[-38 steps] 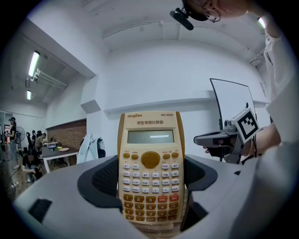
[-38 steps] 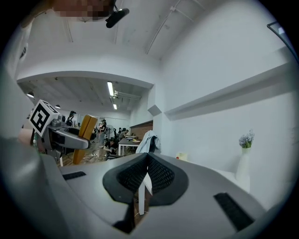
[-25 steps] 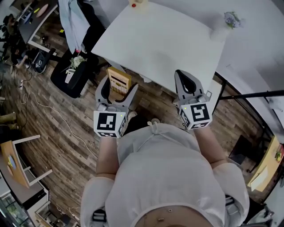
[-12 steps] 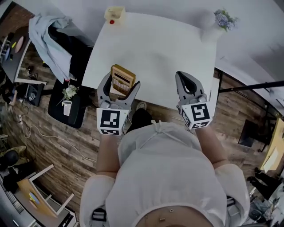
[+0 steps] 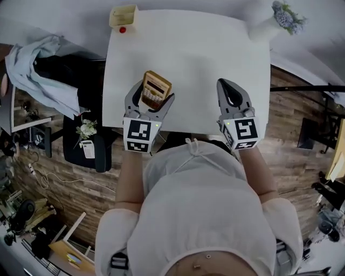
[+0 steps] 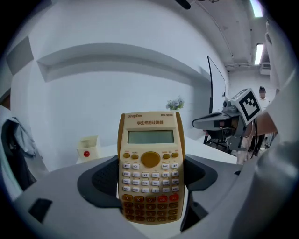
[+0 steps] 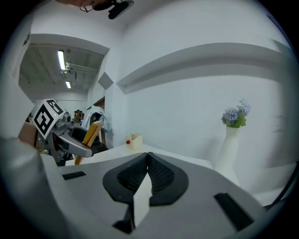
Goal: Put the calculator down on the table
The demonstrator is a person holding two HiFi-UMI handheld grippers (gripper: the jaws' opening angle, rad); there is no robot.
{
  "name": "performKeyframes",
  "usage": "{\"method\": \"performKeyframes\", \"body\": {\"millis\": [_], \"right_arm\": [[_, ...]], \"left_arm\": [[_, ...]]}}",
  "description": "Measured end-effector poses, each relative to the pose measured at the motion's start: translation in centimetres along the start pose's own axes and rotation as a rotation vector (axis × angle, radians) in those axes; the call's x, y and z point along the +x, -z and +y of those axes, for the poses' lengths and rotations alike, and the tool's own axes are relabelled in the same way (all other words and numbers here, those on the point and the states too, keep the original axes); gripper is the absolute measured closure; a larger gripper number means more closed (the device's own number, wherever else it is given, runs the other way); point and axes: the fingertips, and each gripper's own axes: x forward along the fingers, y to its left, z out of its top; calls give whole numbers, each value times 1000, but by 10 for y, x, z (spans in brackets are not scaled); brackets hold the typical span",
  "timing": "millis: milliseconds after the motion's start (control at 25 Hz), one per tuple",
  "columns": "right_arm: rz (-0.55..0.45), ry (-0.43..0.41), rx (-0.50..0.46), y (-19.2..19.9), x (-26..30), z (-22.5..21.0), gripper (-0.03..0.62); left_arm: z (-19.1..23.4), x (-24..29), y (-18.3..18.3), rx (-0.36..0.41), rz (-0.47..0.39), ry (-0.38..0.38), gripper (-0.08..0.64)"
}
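Your left gripper point(image 5: 152, 97) clamps the tan plastic scientific calculator point(image 5: 155, 88), its long axis running out along the jaws, over the near-left part of the white rectangular table point(image 5: 205, 59). Your right gripper point(image 5: 229, 86) is closed and empty.

Box point(image 5: 123, 16) far left, vase point(image 5: 262, 29) far right on table point(image 5: 194, 59).

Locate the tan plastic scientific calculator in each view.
Head view: tan plastic scientific calculator, left of centre, clamped in the left gripper over the white table's near-left part.
Left gripper view: dead centre, upright between the jaws.
Right gripper view: far left, seen edge-on.
Shared landmark: small cream box with a red knob, in all three.
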Motion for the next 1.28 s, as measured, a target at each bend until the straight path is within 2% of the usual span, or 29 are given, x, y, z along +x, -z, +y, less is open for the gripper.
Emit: {"method": "performKeyframes", "body": {"millis": [280,480,760,1160,1280], "right_arm": [[90,87,58,32,33,-8,586],[149,130,102,61,55,-13,586],[193,193,136,91,68,-20,586],[213,230,141,99,66,-27,586],[209,234,136,98,65,-31,586]], "left_arm": [[22,59,41,-19,144,128,147],[29,99,76,57,277,182,147],[21,130,117,92,426,264,147],[6,145,139,182,527,279,147],[6,146,141,163,546,283,147]]}}
